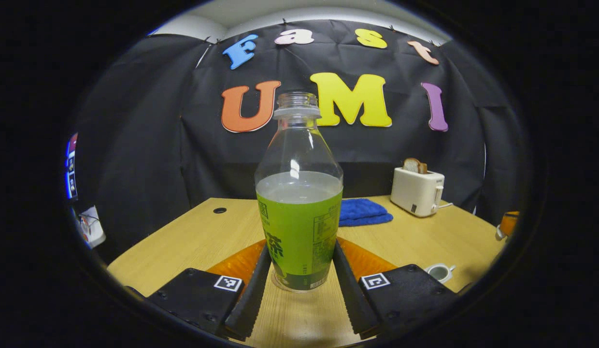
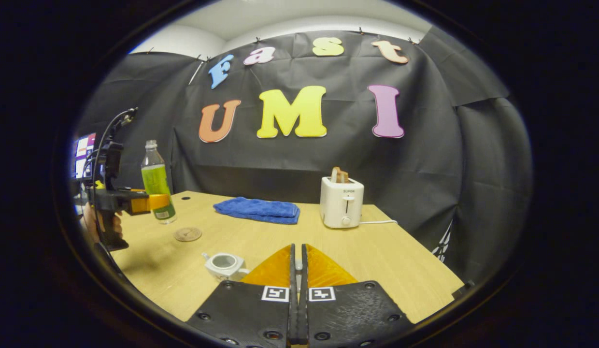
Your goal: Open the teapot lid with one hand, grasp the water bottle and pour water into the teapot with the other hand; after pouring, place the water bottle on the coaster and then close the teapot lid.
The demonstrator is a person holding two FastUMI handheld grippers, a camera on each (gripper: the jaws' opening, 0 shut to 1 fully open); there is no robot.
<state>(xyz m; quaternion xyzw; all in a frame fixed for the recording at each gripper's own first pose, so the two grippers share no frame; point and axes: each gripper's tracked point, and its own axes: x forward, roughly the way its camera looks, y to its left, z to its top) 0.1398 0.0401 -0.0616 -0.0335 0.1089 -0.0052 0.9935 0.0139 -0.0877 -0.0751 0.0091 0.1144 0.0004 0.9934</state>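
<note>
Green-labelled water bottle [image 1: 298, 193] upright, mouth up, pinched by left claw [image 1: 299, 285], right claw [image 2: 297, 270] pressed together.

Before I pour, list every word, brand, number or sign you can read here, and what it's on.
"SUPOR": front of the white toaster.
Water bottle label: print too small and curved to read reliably.
Monitor at the booth's edge: too blurred to read.
Left gripper and right gripper: square code markers, no words.
</note>
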